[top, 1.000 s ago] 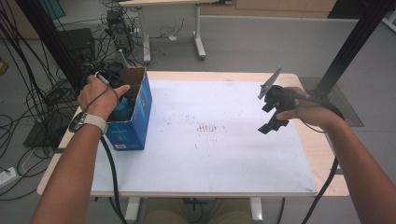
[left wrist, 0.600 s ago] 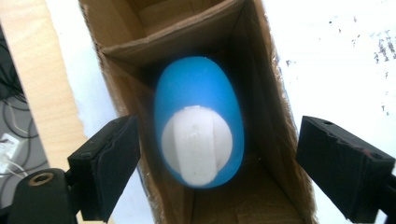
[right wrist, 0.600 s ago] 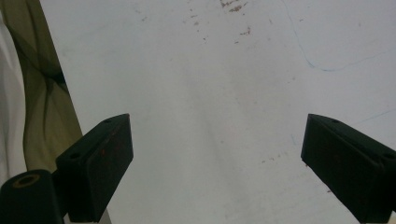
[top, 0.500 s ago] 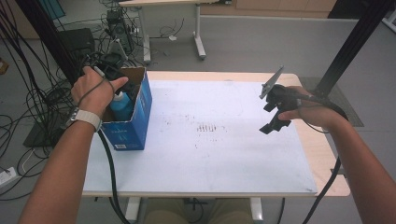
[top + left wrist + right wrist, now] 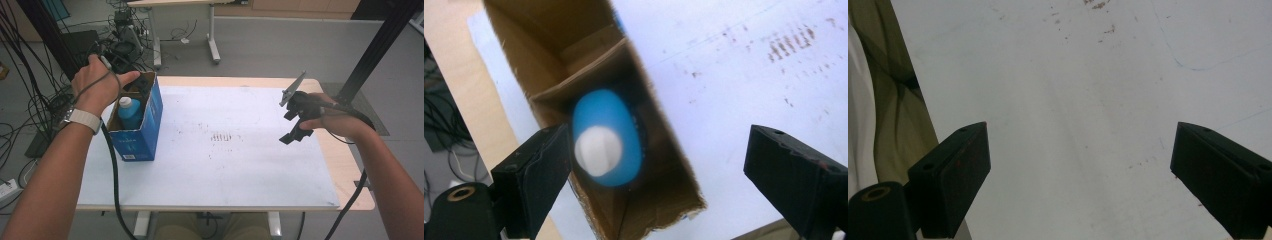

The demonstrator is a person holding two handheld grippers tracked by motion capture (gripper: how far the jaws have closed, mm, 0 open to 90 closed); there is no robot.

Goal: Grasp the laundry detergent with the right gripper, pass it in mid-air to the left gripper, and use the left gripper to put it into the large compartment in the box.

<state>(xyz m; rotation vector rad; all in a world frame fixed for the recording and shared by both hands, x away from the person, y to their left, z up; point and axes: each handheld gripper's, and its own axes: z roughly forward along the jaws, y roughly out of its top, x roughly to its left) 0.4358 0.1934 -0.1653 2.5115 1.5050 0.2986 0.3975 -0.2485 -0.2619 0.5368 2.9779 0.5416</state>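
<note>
blue bottle (image 5: 131, 113) upright in cardboard box (image 5: 150, 131)

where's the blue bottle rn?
The blue bottle stands upright inside the open blue cardboard box at the table's left side in the high view, directly below the open left hand-held gripper, not touched by it.

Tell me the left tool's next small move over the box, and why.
Probably lift the left tool straight up, clear of the blue box. Its jaws have just been opening and stand wide apart, and the blue bottle stands upright inside the box, touched by neither pad.
</note>
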